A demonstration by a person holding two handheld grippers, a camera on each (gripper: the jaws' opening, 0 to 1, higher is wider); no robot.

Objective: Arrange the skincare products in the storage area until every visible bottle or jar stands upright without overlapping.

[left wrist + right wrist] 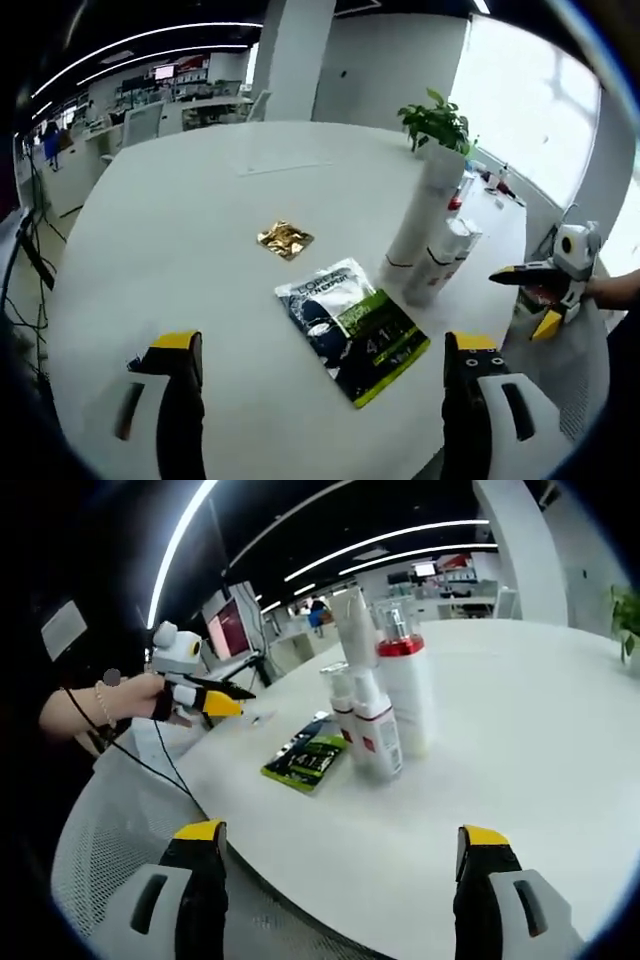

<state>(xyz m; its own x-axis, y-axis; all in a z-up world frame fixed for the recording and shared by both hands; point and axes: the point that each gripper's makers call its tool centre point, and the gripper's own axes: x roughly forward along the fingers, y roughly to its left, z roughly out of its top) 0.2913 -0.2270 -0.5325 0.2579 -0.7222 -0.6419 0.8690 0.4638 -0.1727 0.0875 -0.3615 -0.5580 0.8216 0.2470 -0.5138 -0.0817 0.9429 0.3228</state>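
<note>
A cluster of white skincare bottles stands upright on the white round table (pixel 180 230): a tall tube (pixel 425 215) and small bottles (pixel 440 262) beside it. From the right gripper view I see a pump bottle with a red collar (pixel 405 695), a small red-labelled bottle (pixel 375 730) and the tall tube (pixel 355 625). A black, green and white sachet pack (pixel 350 328) (pixel 310 757) lies flat beside them. A gold foil packet (pixel 285 239) lies farther back. My left gripper (pixel 322 342) (pixel 215 702) is open near the sachet. My right gripper (pixel 341 832) (pixel 545 290) is open, short of the bottles.
A potted plant (pixel 437 122) stands behind the tall tube. A grey mesh chair (pixel 110 830) sits at the table's near edge. Desks and monitors (pixel 235 625) fill the office beyond. The table surface (pixel 540 710) right of the bottles is bare.
</note>
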